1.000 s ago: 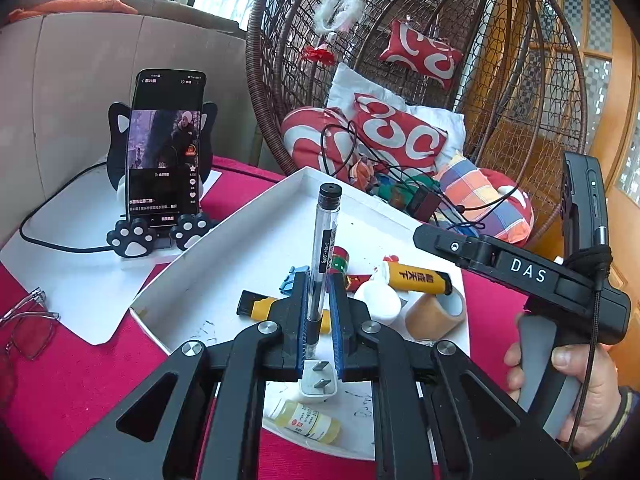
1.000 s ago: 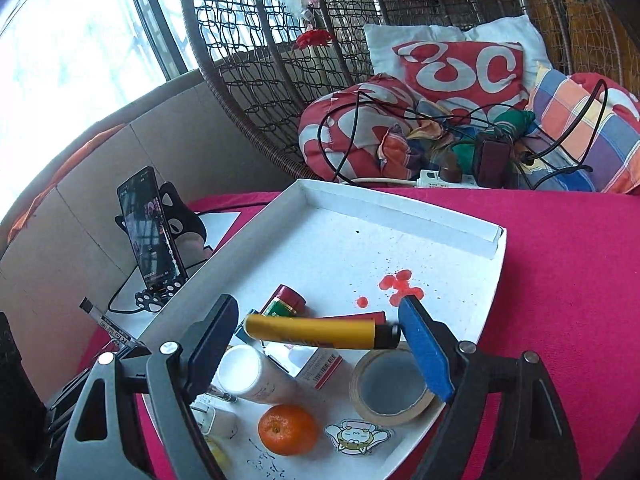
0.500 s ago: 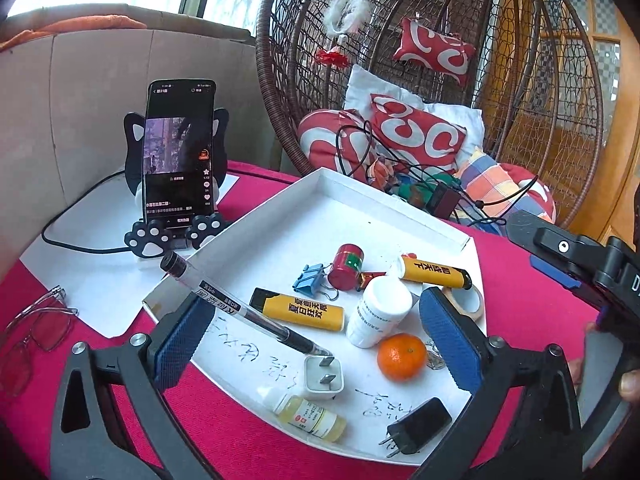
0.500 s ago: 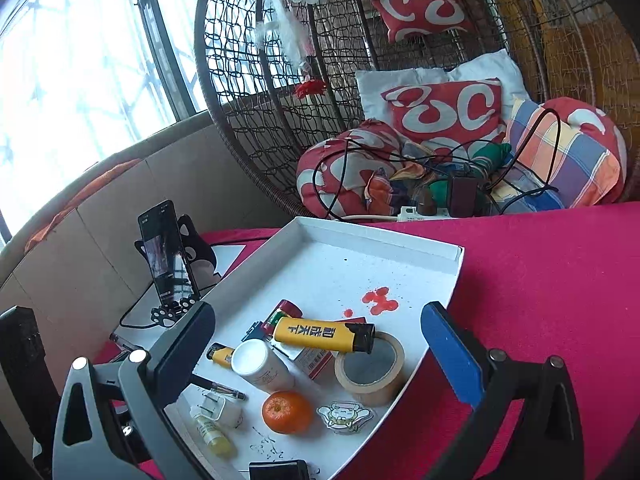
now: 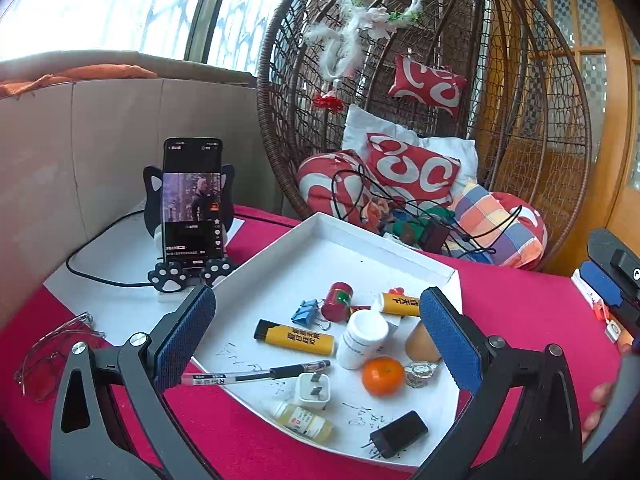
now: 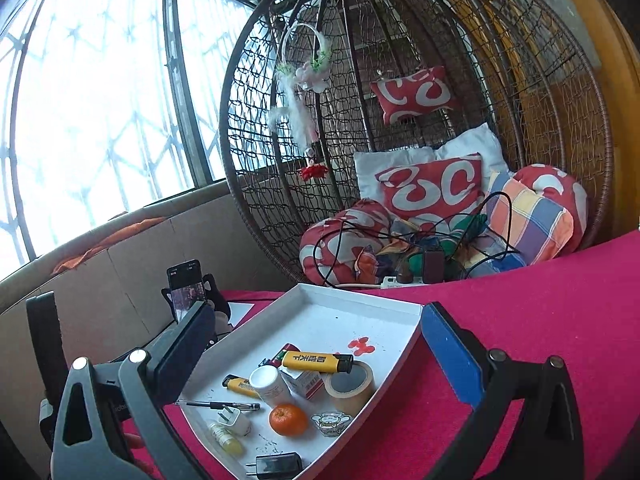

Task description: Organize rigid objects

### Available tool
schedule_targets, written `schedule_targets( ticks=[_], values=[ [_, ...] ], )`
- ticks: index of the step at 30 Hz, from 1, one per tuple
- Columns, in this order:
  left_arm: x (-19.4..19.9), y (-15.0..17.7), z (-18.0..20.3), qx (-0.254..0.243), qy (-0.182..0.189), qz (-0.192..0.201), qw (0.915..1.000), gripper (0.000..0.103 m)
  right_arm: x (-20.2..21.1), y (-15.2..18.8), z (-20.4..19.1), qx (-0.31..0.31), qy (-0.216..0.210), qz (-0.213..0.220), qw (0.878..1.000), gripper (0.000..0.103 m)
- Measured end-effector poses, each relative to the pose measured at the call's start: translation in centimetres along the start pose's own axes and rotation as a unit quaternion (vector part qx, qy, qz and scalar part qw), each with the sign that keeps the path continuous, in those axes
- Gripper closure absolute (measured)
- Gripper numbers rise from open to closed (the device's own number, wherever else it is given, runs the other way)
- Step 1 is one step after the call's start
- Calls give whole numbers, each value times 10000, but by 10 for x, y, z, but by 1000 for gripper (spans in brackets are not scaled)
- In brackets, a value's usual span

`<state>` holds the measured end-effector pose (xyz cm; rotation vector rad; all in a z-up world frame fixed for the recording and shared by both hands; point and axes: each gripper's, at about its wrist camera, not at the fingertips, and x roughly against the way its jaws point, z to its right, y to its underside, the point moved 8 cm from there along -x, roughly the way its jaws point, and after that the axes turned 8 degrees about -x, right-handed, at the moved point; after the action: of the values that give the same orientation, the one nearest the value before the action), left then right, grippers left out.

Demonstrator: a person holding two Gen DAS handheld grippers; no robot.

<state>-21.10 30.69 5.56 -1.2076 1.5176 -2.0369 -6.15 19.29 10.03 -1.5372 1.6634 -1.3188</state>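
A white tray (image 5: 320, 236) on the red tablecloth holds a pen (image 5: 256, 376), two yellow lighters (image 5: 294, 338), a white bottle (image 5: 362, 338), an orange (image 5: 383, 376), a tape roll (image 5: 418, 342), a white plug (image 5: 314, 390), a black plug (image 5: 398, 434), a small yellow bottle (image 5: 302, 420), a blue binder clip (image 5: 306, 314) and a red can (image 5: 337, 301). My left gripper (image 5: 316, 340) is open and empty above the tray's near side. My right gripper (image 6: 316, 356) is open and empty, raised over the tray (image 6: 360, 300). The pen (image 6: 218, 405) lies flat across the tray's left rim.
A phone on a cat-shaped stand (image 5: 192, 208) with a cable stands left of the tray on white paper. Glasses (image 5: 52, 356) lie at the near left. A wicker hanging chair (image 5: 420, 120) with cushions and cables stands behind the table. A cardboard wall (image 5: 80, 152) is at the left.
My left gripper opened and let go of the pen, which now lies on the tray's left edge. My right gripper released the yellow lighter onto the tape roll. Both grippers drew back and up.
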Motion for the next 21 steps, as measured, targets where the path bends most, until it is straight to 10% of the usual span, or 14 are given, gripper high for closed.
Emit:
schedule_targets(
  ticks=[6, 15, 21],
  values=[
    [10, -3, 31, -545, -4, -48, 9985, 0, 5, 9, 3, -248, -292, -420, 9984, 0],
    [50, -16, 49, -877, -740, 228, 9931, 0, 68, -30, 12, -11, 137, 737, 9972, 0],
    [67, -12, 64, -858, -279, 127, 9958, 0, 102, -42, 31, 12, 998, 1191, 9879, 0]
  ],
)
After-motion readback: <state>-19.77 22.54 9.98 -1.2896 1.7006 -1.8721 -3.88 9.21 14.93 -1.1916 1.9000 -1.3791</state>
